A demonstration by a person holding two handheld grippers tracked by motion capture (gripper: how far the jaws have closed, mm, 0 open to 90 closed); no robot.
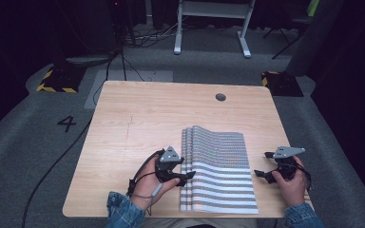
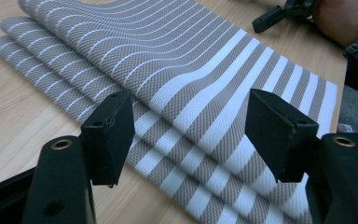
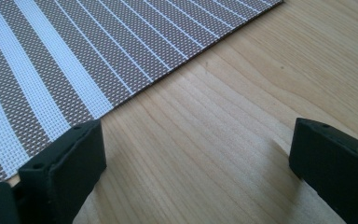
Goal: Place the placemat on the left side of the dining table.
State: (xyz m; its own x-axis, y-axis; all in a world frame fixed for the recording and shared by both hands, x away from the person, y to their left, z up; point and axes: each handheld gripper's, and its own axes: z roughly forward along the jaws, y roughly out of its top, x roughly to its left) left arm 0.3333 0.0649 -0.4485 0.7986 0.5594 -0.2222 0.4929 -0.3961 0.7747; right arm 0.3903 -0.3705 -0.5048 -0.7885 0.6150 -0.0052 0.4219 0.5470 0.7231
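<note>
Placemats (image 1: 221,171), grey-brown with white stripes, lie in a stack on the near half of a light wooden table (image 1: 138,118), their left edges fanned out so that several layers show. In the left gripper view the stack (image 2: 182,84) has at least three staggered edges, and the top mat curves up along its far side. The left gripper (image 1: 183,176), held in the person's left hand (image 1: 149,183), sits at the stack's left edge with its jaws spread wide; from its own camera the gripper (image 2: 189,135) frames the fanned edges between the two black jaws, without closing on any of them. The right gripper (image 1: 261,174), held in the right hand (image 1: 292,183), hovers just beside the stack's right edge. In its own view the right gripper (image 3: 196,158) also has its jaws spread apart, over bare wood, with the edge of the top mat (image 3: 74,56) near its left jaw. A round hole (image 1: 220,97) sits near the table's far edge.
</note>
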